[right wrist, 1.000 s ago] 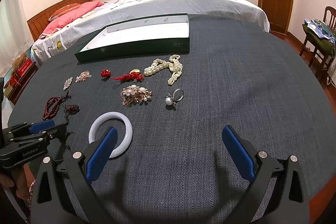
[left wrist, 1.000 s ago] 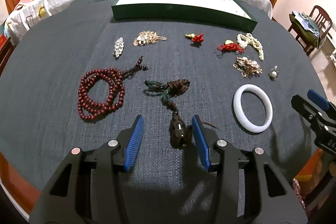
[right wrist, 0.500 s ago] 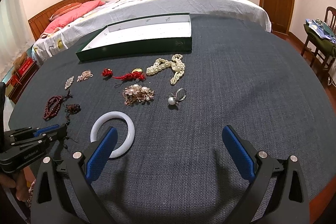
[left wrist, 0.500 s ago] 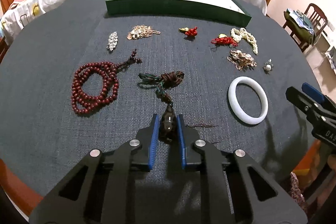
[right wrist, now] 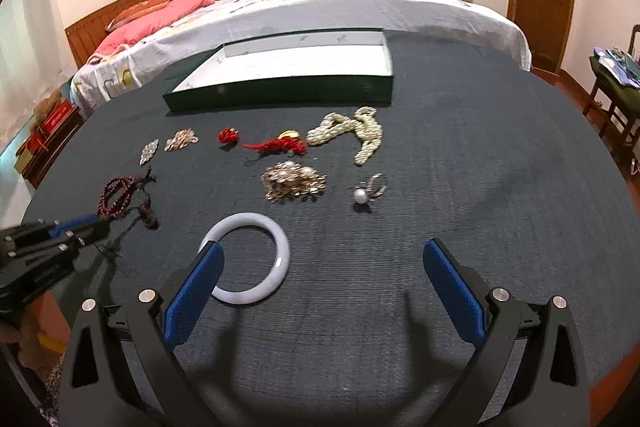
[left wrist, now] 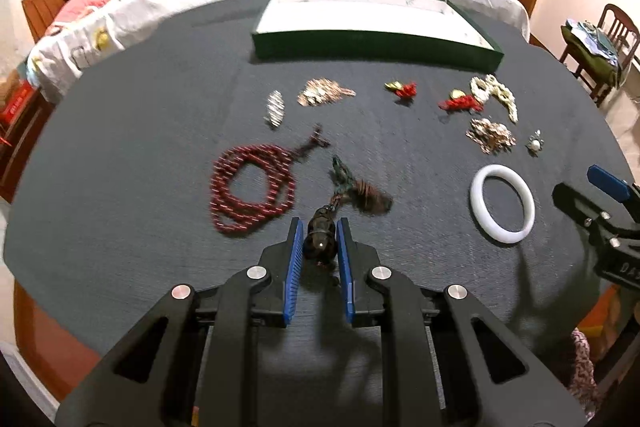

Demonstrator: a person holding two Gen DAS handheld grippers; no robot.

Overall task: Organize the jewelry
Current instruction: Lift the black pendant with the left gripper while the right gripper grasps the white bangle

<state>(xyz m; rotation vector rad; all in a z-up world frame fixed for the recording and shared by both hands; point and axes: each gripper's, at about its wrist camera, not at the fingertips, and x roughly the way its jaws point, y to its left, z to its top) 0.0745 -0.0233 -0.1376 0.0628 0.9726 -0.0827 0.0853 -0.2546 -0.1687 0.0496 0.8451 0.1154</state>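
Now clamped in left gripper [left wrist: 319, 241] jaws: dark pendant [left wrist: 319, 237], cord [left wrist: 352, 187] trailing onto counter [left wrist: 140, 147] beside red beads [left wrist: 250, 195]. Right gripper [right wrist: 320, 267] jaws wide, near white bangle [right wrist: 256, 259].

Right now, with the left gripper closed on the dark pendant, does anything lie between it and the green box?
Nothing tall. The left gripper holds the dark pendant; its cord trails ahead. A gold brooch and a red knot ornament lie flat before the green box, easily cleared by lifting.
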